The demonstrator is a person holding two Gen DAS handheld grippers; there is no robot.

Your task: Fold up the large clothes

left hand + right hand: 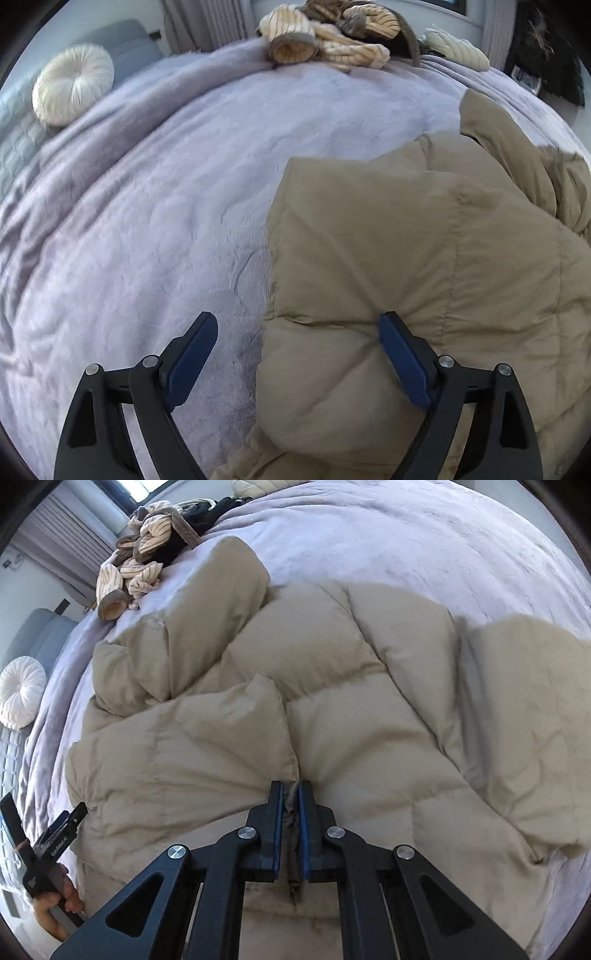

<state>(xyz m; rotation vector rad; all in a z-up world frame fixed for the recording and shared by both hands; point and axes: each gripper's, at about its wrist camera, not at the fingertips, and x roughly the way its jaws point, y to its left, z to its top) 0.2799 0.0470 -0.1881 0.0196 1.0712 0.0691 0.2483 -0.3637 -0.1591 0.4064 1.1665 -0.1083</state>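
Lavender plush blanket (155, 206) covered the whole bed, and one beige puffer jacket (332, 709) lay spread across it, the lone big garment in play. Landmark for everything was that jacket. Beyond its far edge sat one heap of striped cream-and-brown clothes (328, 40), and further off to the jacket's left one round white pleated cushion (72, 83) leaned against a grey headboard (118, 44). Two grippers were working. Right gripper (290, 794) sat low over the jacket's near middle, its blue pads pressed together on a thin ridge of beige fabric pinched up at a seam. Left gripper (299, 325) stood at the jacket's left edge, jaws wide apart, one blue finger (192, 358) over the bare blanket just beside the jacket and the other finger (404, 358) resting on a puffed panel, nothing clamped between them. One bare hand (55, 904) showed at the jacket's near left corner, wrapped round that gripper's handle.
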